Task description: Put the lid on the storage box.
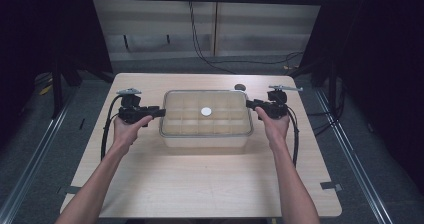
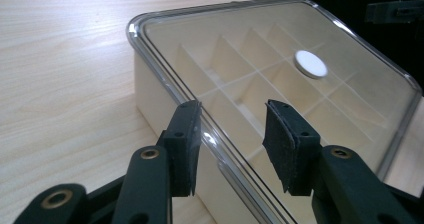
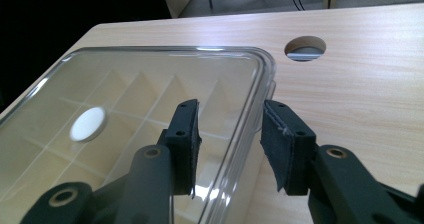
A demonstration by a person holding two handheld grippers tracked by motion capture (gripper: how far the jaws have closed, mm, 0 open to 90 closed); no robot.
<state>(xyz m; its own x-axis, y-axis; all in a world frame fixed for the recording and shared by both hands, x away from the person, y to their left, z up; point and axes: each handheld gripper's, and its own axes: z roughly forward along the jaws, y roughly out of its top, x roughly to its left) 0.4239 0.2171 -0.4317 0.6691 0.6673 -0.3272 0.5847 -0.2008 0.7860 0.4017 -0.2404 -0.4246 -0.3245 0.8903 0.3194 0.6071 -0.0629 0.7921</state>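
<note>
Pale wood-grain counter (image 1: 200, 184); cream box (image 1: 205, 140) with clear lid (image 1: 206, 113) and a white disc (image 1: 206, 112) on it; black tongs, left (image 1: 161, 112) and right (image 1: 248, 104), with brass-coloured rivets

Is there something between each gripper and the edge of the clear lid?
Nothing visible. The left gripper and right gripper are open, each with its jaws on either side of the lid's rim, with no other object between.

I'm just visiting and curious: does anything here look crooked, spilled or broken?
Nothing stands out. The box sits square on the table with its clear lid flat and whole. Both tongs, left and right, are open at its two ends. The round hole in the table looks made on purpose.
</note>
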